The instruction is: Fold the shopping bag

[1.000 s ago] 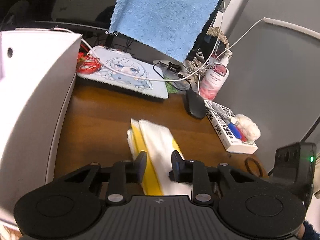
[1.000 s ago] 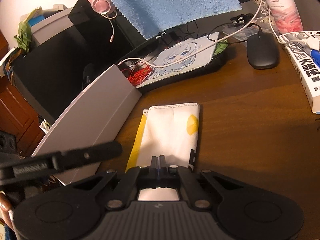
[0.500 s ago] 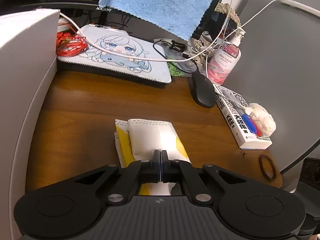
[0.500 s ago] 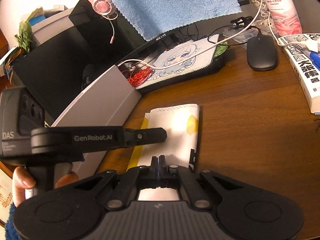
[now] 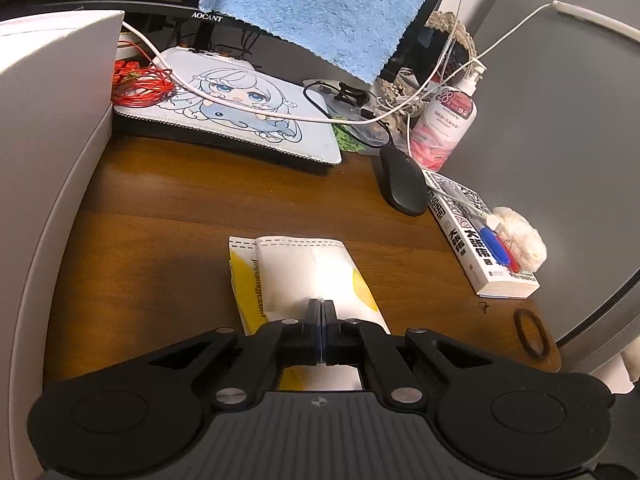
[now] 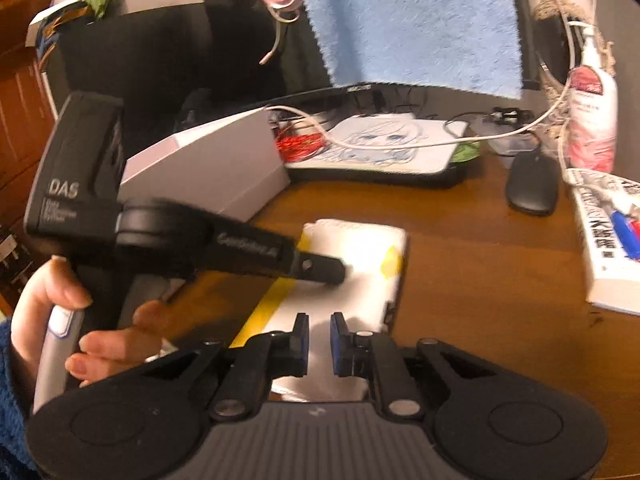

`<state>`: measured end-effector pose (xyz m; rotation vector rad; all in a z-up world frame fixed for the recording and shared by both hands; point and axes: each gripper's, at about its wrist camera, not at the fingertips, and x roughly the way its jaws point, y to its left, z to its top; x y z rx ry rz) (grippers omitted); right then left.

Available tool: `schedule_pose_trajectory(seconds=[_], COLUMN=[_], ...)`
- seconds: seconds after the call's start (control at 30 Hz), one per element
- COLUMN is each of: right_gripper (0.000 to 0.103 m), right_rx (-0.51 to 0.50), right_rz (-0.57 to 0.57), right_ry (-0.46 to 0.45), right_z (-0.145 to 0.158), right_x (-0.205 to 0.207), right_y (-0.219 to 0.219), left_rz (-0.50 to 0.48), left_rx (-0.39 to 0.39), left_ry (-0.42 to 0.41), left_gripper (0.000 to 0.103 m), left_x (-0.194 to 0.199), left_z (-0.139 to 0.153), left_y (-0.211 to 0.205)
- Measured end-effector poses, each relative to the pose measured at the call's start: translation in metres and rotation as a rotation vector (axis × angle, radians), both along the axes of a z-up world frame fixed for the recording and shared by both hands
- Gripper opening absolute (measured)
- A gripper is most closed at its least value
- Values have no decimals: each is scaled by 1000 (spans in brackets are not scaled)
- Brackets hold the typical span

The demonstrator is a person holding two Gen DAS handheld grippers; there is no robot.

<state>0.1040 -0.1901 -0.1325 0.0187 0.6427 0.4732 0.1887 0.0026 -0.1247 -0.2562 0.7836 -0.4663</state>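
Observation:
The folded white and yellow shopping bag point(image 5: 304, 268) lies flat on the brown desk point(image 5: 160, 216). My left gripper point(image 5: 321, 308) is shut, its tips resting on the bag's top near the middle; I cannot tell whether a layer is pinched. In the right wrist view the left gripper point(image 6: 334, 274) reaches in from the left, held by a hand point(image 6: 80, 320), and lies across the bag point(image 6: 360, 248). My right gripper point(image 6: 319, 326) hovers over the bag's near end. Its jaws are opening, with a small gap and only the bag's white surface showing below.
A white box point(image 5: 48, 140) walls the left side. At the back lie a printed mouse pad point(image 5: 248, 108) and red cord, under a hanging blue towel point(image 5: 320, 8). On the right are a black mouse point(image 5: 402, 186), a book point(image 5: 472, 232) with pens, a pump bottle point(image 5: 448, 128) and a hair tie point(image 5: 530, 334).
My left gripper shut and came down onto the bag. My right gripper rolled, drew back a little and parted its jaws from shut.

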Motion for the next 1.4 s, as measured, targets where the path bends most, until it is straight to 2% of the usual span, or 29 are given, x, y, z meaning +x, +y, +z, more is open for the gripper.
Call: schedule_pose_trajectory(seconds=[0.17,0.27,0.33,0.37,0.47,0.53,0.6,0.7,0.83,0.97,1.1,1.23,1.33,1.37,1.4], right_gripper=[11,11,11,11,10,10,10,9,8,4,4,4,4,4,4], right_rx=[-19,-66,-79,-72,-19,7,11,17,68,89,97,96,94,93,90], right_rz=[6,11,11,11,8,4,5,14,12,4,2,1,-1,-3,-4], right_ry=[-5,-28,-40,-42,-31,-23,-22,-27,-2,9,15,15,12,9,6], right_z=[-5,-6,-7,-8,-10,-10,-10,-11,-12,-13,-13,-13,-13,-13,-13], right_x=[0,-4,-6,-6,-5,-5,-4,-4,-1,2,3,3,3,3,2], right_y=[6,13,15,14,6,2,2,0,-6,-10,-10,-10,-9,-9,-9], left_rz=[5,4,16,15,37,54,78,142,122,105,-9,6,10,-7,-34], left_rx=[-31,-65,-75,-63,-1,17,18,70,95,102,95,-16,-64,-90,-121], left_ry=[4,34,40,16,-97,-164,-202,-187,-170,-231,-276,-237,-207,-200,-195], left_gripper=[3,8,23,38,55,81,97,98,97,100,103,103,101,98,90], left_x=[0,2,0,-4,-19,-28,-33,-30,-25,-32,-37,-40,-33,-31,-29], left_z=[-1,2,7,12,30,41,51,62,69,72,72,68,67,67,65], left_y=[4,7,8,7,1,0,1,-1,-3,-5,-9,0,5,5,6])
